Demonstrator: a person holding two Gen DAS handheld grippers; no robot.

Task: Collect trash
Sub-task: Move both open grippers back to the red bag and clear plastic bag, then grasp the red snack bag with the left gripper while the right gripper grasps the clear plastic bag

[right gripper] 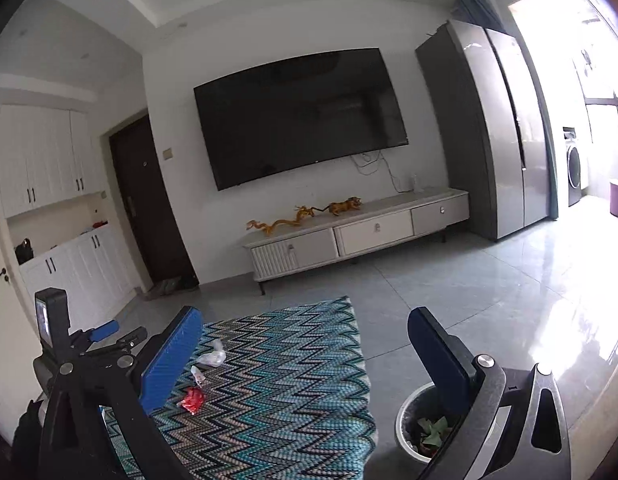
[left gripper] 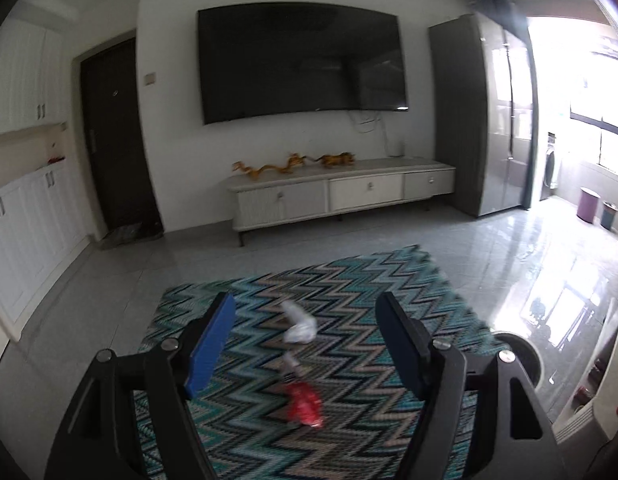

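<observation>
Only the right view showed the bin (right gripper: 409,420) with scraps beside the rug (right gripper: 293,380). Both grippers, left (left gripper: 305,344) and right (right gripper: 305,352), hovered wide open, empty, tilted down over the wrappers (left gripper: 303,400).

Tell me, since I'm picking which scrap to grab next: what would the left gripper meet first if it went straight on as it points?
Probably the rug, close to the white crumpled scrap, which lies between its open fingers. Depth is unclear; the red wrapper sits nearer and lower.

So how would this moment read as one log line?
left tongs: open, empty | right tongs: open, empty | rug: red wrapper, white scraps | bin: right of rug
</observation>
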